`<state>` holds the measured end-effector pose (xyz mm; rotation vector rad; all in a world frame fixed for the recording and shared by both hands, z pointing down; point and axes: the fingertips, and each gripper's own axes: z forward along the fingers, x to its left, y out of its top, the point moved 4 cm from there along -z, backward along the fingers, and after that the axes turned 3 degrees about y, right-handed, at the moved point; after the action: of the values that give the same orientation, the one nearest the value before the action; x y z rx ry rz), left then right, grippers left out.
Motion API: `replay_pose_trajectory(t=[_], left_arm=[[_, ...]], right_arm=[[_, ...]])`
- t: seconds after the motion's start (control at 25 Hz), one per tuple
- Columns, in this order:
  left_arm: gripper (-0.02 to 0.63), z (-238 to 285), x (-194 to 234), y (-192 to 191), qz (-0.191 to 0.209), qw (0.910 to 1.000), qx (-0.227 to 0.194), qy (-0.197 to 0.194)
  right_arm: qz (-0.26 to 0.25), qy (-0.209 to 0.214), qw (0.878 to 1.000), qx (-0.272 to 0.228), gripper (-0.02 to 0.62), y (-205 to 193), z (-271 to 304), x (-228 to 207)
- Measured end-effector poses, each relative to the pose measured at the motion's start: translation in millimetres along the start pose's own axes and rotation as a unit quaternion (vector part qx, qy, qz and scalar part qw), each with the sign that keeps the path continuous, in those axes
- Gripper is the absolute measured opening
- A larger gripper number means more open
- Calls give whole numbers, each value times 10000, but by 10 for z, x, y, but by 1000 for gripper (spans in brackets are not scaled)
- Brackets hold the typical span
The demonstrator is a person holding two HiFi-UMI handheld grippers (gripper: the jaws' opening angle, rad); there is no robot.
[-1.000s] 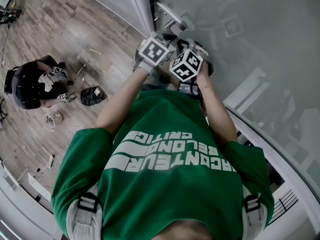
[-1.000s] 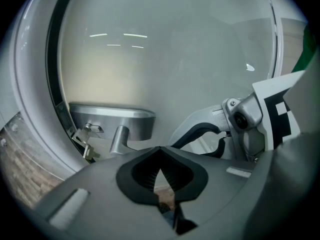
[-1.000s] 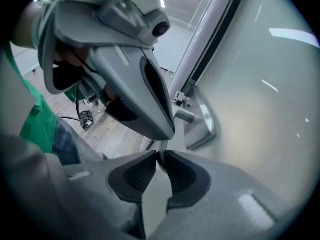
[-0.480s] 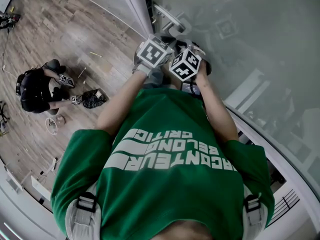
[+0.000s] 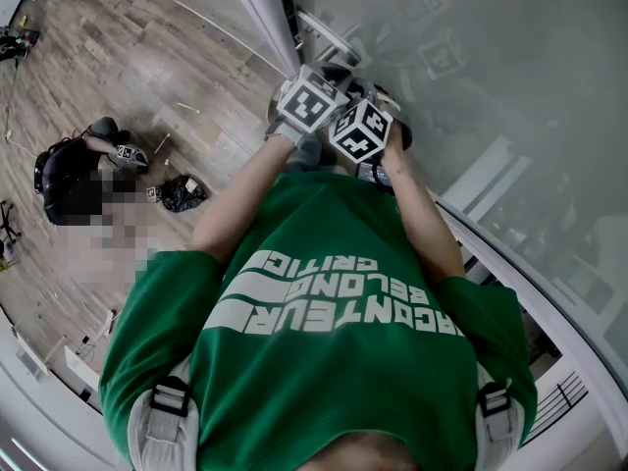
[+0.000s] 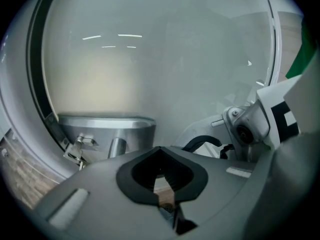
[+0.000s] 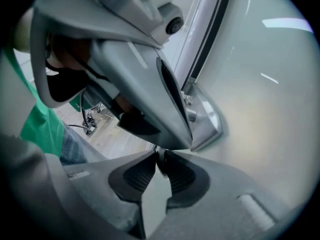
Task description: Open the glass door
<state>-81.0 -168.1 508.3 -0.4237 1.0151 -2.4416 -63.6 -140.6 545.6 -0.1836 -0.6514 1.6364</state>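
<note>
Head view, approach step I'd guess: left gripper (image 6: 161, 181) and right gripper (image 7: 158, 160) both pressed together, empty, near the glass door (image 5: 471, 67) handle plate (image 6: 107, 128); next, spreading one and clamping on.

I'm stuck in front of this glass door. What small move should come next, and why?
Probably open the left gripper and ease it toward the metal handle fitting: its jaws are together on nothing, and the fitting on the glass door lies ahead, apart from them.
</note>
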Motion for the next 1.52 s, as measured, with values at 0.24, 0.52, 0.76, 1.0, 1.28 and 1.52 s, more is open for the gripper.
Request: replay_pose_trajectory(t=[0.24,0.52,0.76,1.0,1.28,1.52], left_arm=[[15,-22,-20,42,51,10000,-74,-44],[15,-1,-23,26,96,9996,-222,-174],[15,57,-24,34,145,9990,-314,-290],[16,64,58,136,42,9975,-458,-531],[16,160,72,173,-10,9964,-520,-666],[15,454,159,93,38,9957,-529,-765]], right_arm=[[90,37,10000,-16,50,5,-47,-31],[171,16,9999,7,49,-26,-17,-72],[222,-35,9997,-9,51,-82,13,-132],[312,-40,9995,35,51,-26,33,-290],[440,-108,9990,48,49,-107,67,-409],[529,-179,9984,19,51,-272,290,-524]])
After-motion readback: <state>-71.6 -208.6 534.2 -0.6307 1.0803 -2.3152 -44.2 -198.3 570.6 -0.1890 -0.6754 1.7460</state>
